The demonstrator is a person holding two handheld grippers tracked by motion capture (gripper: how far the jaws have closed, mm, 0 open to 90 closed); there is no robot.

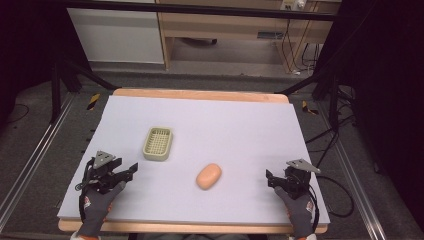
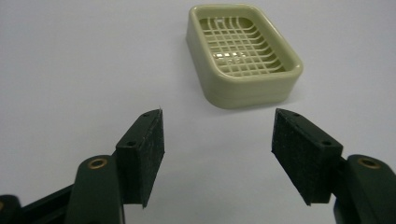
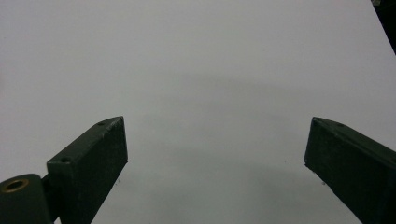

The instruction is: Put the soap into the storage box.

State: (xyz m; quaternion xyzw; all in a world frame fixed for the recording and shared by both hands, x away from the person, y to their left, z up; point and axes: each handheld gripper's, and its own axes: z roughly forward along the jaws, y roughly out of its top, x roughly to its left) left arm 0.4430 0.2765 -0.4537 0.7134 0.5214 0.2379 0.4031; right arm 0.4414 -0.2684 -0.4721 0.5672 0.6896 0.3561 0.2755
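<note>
We have a peach-coloured bar of soap [image 1: 209, 176] lying flat near the middle of the desk [image 1: 240, 125], with an empty pale green soap dish [image 1: 158, 143] at about ten o'clock from it, near but apart. The left tongs [image 1: 131, 168] rest at nine o'clock of the soap, jaws spread and empty; in the left gripper view the dish [image 2: 243, 51] sits just ahead of them. The right tongs [image 1: 270, 178] wait at three o'clock, jaws wide apart with nothing between.

We judge the soap light, firm and rounded, probably slick, so it could squirt out of a hard pinch. We would take it across its short width at the middle, with modest pressure. The dish looks like stiff, light plastic with a grid floor; its rim offers a sure hold.
</note>
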